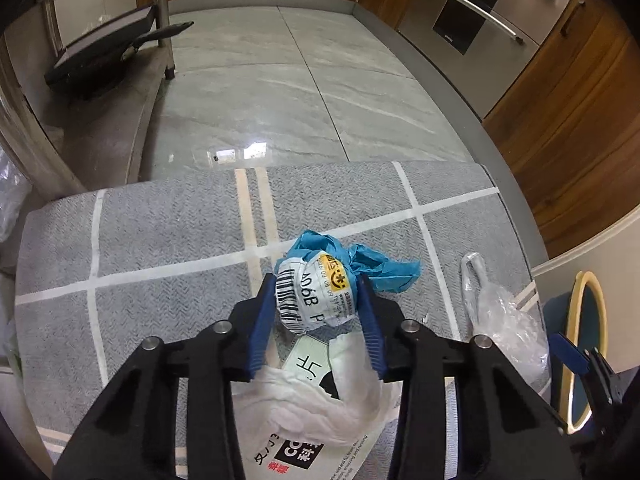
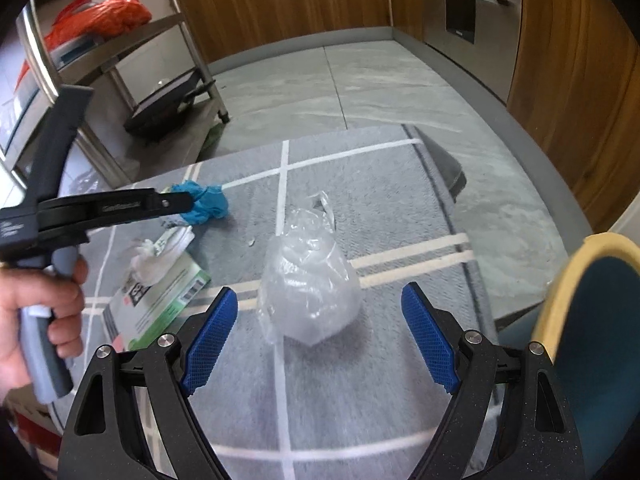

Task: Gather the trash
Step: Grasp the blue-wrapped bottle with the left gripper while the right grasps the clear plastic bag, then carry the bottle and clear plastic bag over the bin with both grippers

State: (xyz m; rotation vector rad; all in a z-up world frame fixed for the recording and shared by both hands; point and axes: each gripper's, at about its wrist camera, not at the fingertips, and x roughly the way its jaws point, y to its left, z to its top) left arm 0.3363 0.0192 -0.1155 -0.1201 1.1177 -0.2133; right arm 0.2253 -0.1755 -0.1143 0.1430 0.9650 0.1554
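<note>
My left gripper [image 1: 318, 286] is shut on a crumpled blue wrapper with a white barcode label [image 1: 320, 280], held just above the grey rug [image 1: 160, 240]. The wrapper also shows in the right wrist view [image 2: 206, 202], at the left gripper's tip. Under it lie a crumpled white tissue [image 1: 312, 404] and a flat printed box [image 2: 160, 300]. A clear plastic bag [image 2: 306, 292] lies on the rug [image 2: 380, 200] just ahead of my open, empty right gripper [image 2: 320, 304]. The bag also shows at the right of the left wrist view [image 1: 504, 320].
A steel rack [image 2: 120, 60] stands at the left with a black griddle pan [image 2: 168, 108] on its low shelf and an orange bag [image 2: 104, 16] above. Wooden cabinets and a steel oven [image 2: 468, 4] line the back. A teal bin with a yellow rim [image 2: 592, 320] stands at the right.
</note>
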